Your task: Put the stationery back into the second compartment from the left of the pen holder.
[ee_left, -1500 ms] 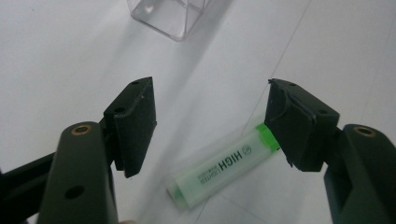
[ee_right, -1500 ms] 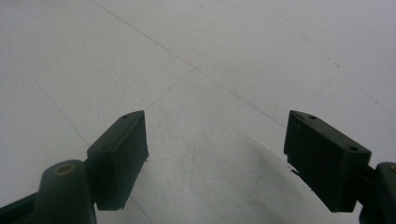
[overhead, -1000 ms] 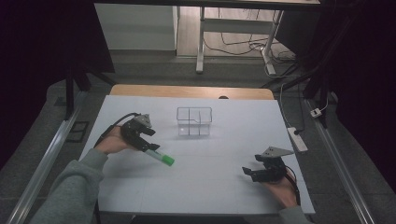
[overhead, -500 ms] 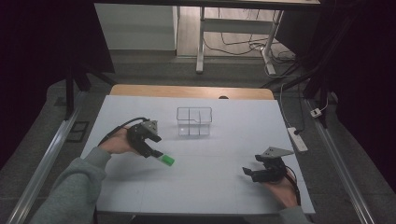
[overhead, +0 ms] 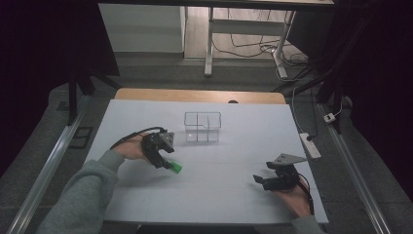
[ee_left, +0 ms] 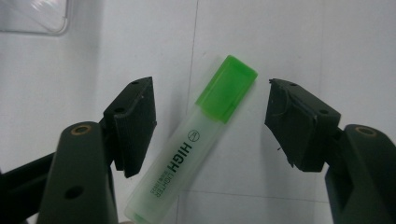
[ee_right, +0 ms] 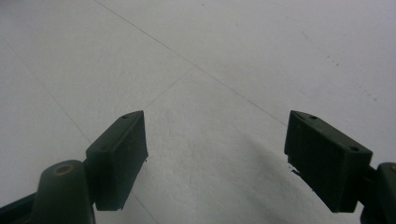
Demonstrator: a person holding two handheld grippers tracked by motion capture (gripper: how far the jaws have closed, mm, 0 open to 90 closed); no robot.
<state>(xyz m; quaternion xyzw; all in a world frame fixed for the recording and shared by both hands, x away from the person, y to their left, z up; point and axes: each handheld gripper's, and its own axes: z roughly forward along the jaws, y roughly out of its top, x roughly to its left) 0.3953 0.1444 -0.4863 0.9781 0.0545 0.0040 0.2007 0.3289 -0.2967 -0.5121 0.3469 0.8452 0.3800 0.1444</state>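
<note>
At the left of the high view, the person's left hand (overhead: 127,148) held the left gripper (overhead: 164,162) low over the white table (overhead: 214,195), pointing down and to the right. Its jaws stood wide apart, one on each side of a green highlighter (ee_left: 196,135) that lay flat on the table. In the left gripper view the highlighter lay slanted between the jaws, with its green cap (ee_left: 227,88) toward the top right. The left jaw was just beside the pale body; I cannot tell if it touched. The right jaw was clearly apart from the cap. Nothing was gripped.

Near the middle, behind the highlighter, a clear box with compartments (overhead: 202,127) stood on the table.

At the right, the right hand (overhead: 293,201) held the right gripper (overhead: 256,180) near the front edge, well apart from the highlighter. Its jaws were also wide apart, with only bare table between them.
</note>
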